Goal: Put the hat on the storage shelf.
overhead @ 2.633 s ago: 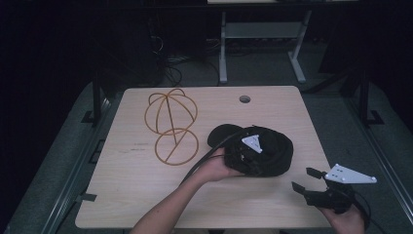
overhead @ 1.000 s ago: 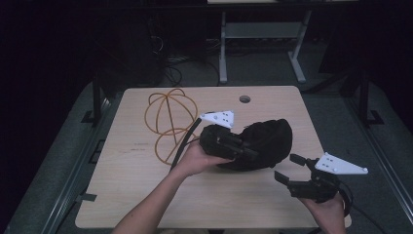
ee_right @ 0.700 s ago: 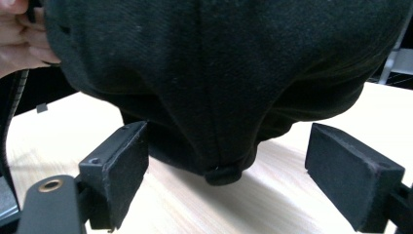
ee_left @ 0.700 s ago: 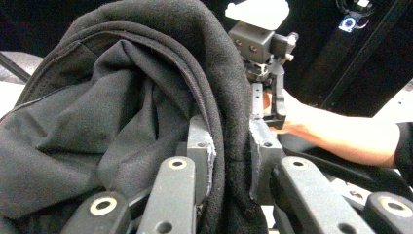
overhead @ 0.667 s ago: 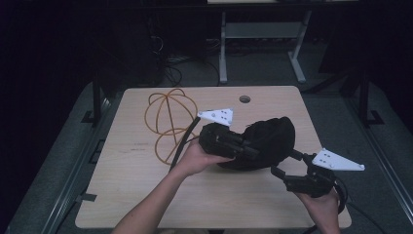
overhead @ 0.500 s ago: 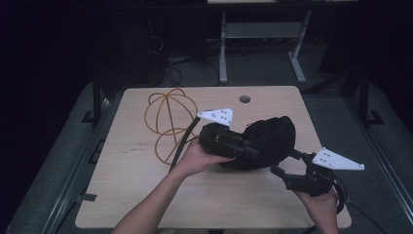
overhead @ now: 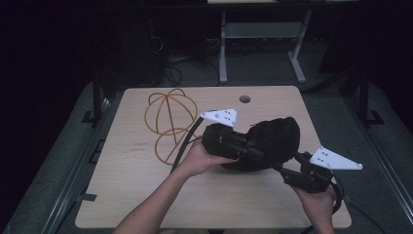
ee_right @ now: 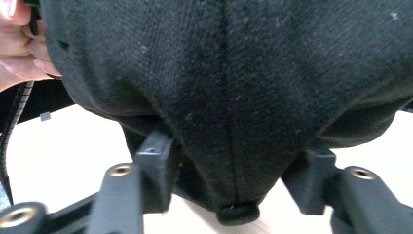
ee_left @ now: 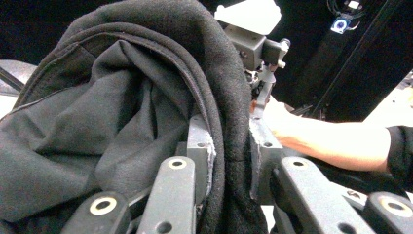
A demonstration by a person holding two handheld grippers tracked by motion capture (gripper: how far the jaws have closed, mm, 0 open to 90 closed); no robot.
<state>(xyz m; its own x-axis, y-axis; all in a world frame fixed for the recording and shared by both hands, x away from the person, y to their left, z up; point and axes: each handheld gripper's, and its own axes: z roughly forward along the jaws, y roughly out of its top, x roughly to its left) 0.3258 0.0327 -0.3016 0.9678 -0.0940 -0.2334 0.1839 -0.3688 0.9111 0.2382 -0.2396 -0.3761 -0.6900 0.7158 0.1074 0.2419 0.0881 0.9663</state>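
Cap: a black cap (overhead: 272, 144) sat above the light wooden table (overhead: 122, 195), right of centre, between the two grippers; its long axis ran roughly left to right across the table, the crown's top button (ee_right: 237, 213) facing the right gripper.
Left gripper: the left gripper (ee_left: 229, 161) was clamped on a fold of the cap's edge, fabric pinched between its jaws, the dark lining (ee_left: 97, 131) bunched to one side.
Right gripper: the right gripper (ee_right: 229, 190) had its jaws spread either side of the crown, not closed on it.
Hidden: the cap's brim could not be made out; whether the cap touched the table was unclear.
Hands: the left hand (overhead: 202, 158) reached in from below; the right hand (overhead: 319, 204) was near the table's right front edge.
Elsewhere: an orange wire frame (overhead: 168, 117) lay at the back left.
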